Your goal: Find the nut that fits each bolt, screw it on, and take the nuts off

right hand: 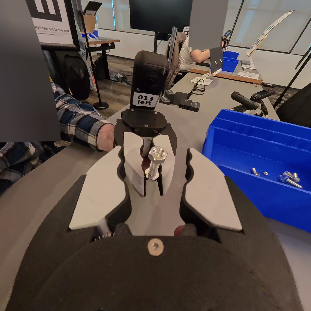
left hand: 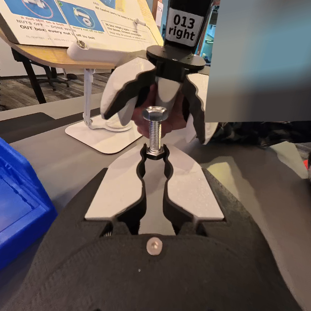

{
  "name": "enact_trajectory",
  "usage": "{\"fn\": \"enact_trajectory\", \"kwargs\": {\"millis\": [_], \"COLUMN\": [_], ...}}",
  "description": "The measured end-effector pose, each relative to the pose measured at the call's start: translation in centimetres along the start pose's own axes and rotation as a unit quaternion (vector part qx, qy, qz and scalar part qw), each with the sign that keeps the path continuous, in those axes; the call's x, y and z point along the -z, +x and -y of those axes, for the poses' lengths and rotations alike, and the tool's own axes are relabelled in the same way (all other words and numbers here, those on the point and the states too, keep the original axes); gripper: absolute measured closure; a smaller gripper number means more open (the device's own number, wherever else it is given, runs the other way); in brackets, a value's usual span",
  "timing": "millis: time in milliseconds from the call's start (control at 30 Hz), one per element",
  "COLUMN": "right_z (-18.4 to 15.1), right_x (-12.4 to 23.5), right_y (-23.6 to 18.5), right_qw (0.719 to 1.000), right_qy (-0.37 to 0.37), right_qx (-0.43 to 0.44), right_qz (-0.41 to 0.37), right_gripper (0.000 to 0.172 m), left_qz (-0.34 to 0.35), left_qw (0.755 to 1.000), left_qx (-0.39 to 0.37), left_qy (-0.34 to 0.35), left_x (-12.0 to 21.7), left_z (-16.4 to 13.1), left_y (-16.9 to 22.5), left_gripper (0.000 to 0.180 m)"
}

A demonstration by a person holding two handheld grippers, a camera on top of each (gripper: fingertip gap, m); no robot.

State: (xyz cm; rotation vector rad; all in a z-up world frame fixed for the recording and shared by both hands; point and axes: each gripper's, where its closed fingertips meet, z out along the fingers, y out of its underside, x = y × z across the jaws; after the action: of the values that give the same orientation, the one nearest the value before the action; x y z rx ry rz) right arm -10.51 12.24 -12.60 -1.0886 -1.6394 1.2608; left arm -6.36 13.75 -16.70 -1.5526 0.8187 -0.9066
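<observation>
While the grey table (right hand: pixel 193 134) fills most of both views, a blue bin (right hand: pixel 252 159) is seen on it to the right in the right wrist view, with a few loose bolts and nuts (right hand: pixel 289 179) lying on its floor. A white stand (left hand: pixel 101 138) carrying an instruction sheet (left hand: pixel 70 20) is set on the table beyond the grippers in the left wrist view. A plaid sleeve (right hand: pixel 75 122) is seen behind the left gripper.

The left gripper (left hand: pixel 154 151) is narrowly closed, and its black pads (left hand: pixel 143 152) are pressed against the two sides of a silver nut (left hand: pixel 154 152) held at the very tips. A silver bolt (left hand: pixel 155 129) is threaded into that nut and stands roughly upright from it, head uppermost, above the table.

The right gripper (right hand: pixel 154 161) is spread wide, with nothing gripped. Its fingers (right hand: pixel 202 168) are held on either side of the bolt head (right hand: pixel 157 154), well clear of it, and no contact with the bolt is seen.
</observation>
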Motion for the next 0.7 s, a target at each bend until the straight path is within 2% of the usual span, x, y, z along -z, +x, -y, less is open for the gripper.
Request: {"fn": "enact_trajectory", "kwargs": {"millis": [133, 700], "right_z": [0.5, -0.4], "right_x": [-0.4, -1.0], "right_y": [-0.8, -1.7], "right_qw": [1.000, 0.999], "right_qy": [0.020, 0.022], "right_qx": [-0.001, -0.008], "right_qz": [0.007, 0.029], "right_gripper": [0.096, 0.101], "left_qz": [-0.001, 0.014], "left_qw": [1.000, 1.000], "left_qx": [-0.012, -0.009], "left_qy": [-0.009, 0.001], "left_x": [-0.2, 0.1], "left_z": [-0.2, 0.2], "left_y": [0.2, -0.3], "left_gripper": [0.163, 0.163]}}
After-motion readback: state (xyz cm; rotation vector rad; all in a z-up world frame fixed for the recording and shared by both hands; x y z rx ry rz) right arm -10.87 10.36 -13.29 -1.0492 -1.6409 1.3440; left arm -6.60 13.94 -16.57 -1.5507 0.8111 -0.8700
